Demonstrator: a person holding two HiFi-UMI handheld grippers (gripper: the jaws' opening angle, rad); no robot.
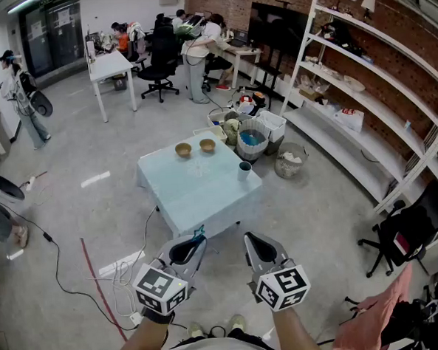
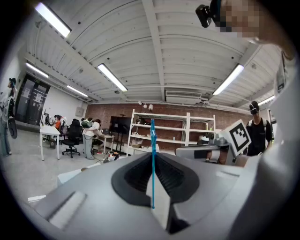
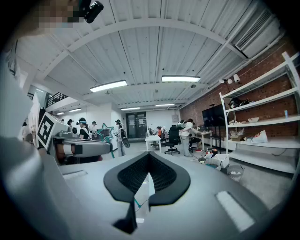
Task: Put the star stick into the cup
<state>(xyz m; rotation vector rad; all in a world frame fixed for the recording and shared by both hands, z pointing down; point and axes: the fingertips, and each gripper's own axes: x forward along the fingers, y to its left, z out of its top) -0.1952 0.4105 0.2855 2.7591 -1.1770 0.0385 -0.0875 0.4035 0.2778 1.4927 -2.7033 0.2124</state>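
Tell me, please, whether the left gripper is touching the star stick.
Touching. The left gripper view shows the left gripper with its jaws closed on the thin blue star stick, which stands up from between them.

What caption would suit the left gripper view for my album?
Left gripper shut on the blue star stick, ceiling lights overhead.

The low desk (image 1: 198, 194) is sitting out on the grey floor (image 1: 95, 208), wearing a pale blue cloth (image 1: 207, 219) that is hanging over its edges. A brown bowl (image 1: 183, 150) and a second bowl (image 1: 207, 144) are resting side by side near the far edge, while a small cup (image 1: 244, 170) is standing alone by the right edge, apart from them. Cables (image 1: 58, 273) are trailing over the floor on the desk's left.
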